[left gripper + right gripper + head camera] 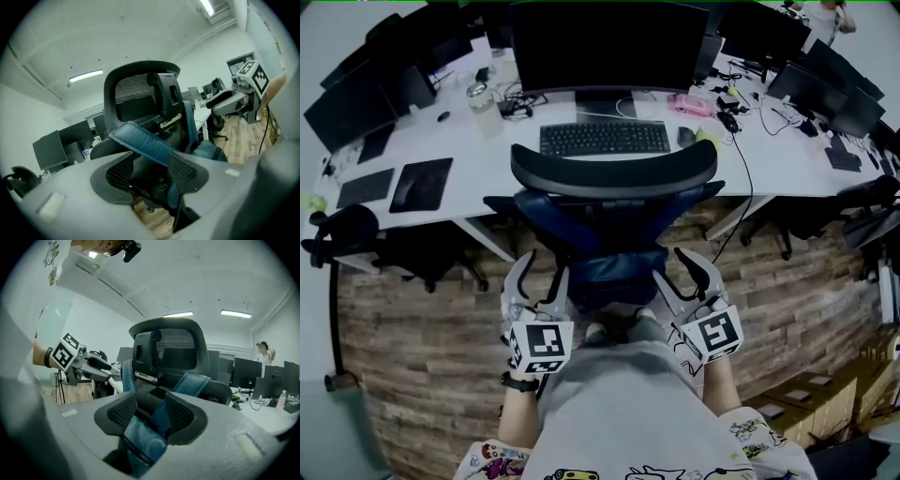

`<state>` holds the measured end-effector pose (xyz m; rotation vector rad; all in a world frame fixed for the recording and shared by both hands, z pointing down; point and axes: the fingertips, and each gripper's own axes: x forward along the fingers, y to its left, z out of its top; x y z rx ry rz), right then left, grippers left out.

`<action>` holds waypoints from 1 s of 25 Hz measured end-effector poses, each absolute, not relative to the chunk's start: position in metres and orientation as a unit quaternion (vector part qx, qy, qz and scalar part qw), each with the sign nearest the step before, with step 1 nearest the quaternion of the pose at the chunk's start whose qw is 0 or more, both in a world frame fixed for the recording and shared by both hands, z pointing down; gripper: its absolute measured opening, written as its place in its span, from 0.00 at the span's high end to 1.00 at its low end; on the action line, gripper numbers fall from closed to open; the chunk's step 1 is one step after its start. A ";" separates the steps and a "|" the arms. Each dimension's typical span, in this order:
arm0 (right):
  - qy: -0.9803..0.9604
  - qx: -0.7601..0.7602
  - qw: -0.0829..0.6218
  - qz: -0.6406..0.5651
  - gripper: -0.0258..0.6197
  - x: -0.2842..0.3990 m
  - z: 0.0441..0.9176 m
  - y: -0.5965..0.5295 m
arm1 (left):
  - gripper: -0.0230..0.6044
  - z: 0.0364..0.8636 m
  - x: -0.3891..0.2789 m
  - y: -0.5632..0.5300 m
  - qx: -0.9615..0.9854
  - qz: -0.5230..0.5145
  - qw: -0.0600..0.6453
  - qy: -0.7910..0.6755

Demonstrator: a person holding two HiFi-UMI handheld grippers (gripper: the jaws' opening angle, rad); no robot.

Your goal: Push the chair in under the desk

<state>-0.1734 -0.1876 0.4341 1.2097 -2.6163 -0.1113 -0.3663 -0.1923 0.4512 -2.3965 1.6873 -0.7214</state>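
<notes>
- My left gripper (151, 172) has its jaws apart and closing round the blue cloth (145, 143) draped on the chair's back; I judge the pads aren't pressing yet.
- The right gripper (151, 416) is doing the same, with cloth bunched in its gap.
- The chair (614, 173) stands at the table's (469, 141) near edge, facing the keyboard (605, 138).
- Risk: with only loose cloth gripped, it could slide off instead of moving the chair, or the armrests could knock the table's edge.
- I can read no writing, only the cubes' square markers.

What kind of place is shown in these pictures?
Most likely an open-plan office: a long white desk carries a large monitor and a keyboard, more monitors stand around, and an office chair faces it.
</notes>
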 end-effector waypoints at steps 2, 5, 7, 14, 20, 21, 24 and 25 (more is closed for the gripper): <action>-0.902 0.412 0.125 -0.026 0.70 -0.178 0.438 -0.180 | 0.63 0.456 -0.359 -0.184 -0.804 -0.227 0.043 0.548; -0.906 0.405 0.123 0.000 0.75 -0.181 0.446 -0.172 | 0.68 0.464 -0.350 -0.176 -0.817 -0.208 0.010 0.538; -0.906 0.404 0.125 0.014 0.80 -0.180 0.451 -0.168 | 0.71 0.468 -0.348 -0.172 -0.822 -0.197 -0.010 0.534; -0.909 0.400 0.105 0.055 0.90 -0.184 0.458 -0.161 | 0.82 0.480 -0.349 -0.159 -0.829 -0.163 -0.068 0.530; -0.907 0.405 0.088 0.070 0.96 -0.183 0.460 -0.160 | 0.95 0.484 -0.345 -0.155 -0.835 -0.150 -0.081 0.523; -0.907 0.406 0.086 0.072 0.96 -0.182 0.461 -0.160 | 0.95 0.483 -0.345 -0.155 -0.836 -0.147 -0.082 0.522; -0.905 0.411 0.078 0.077 0.96 -0.182 0.461 -0.160 | 0.95 0.482 -0.345 -0.155 -0.838 -0.137 -0.089 0.521; -0.904 0.413 0.076 0.077 0.96 -0.182 0.461 -0.160 | 0.95 0.481 -0.345 -0.156 -0.838 -0.134 -0.092 0.521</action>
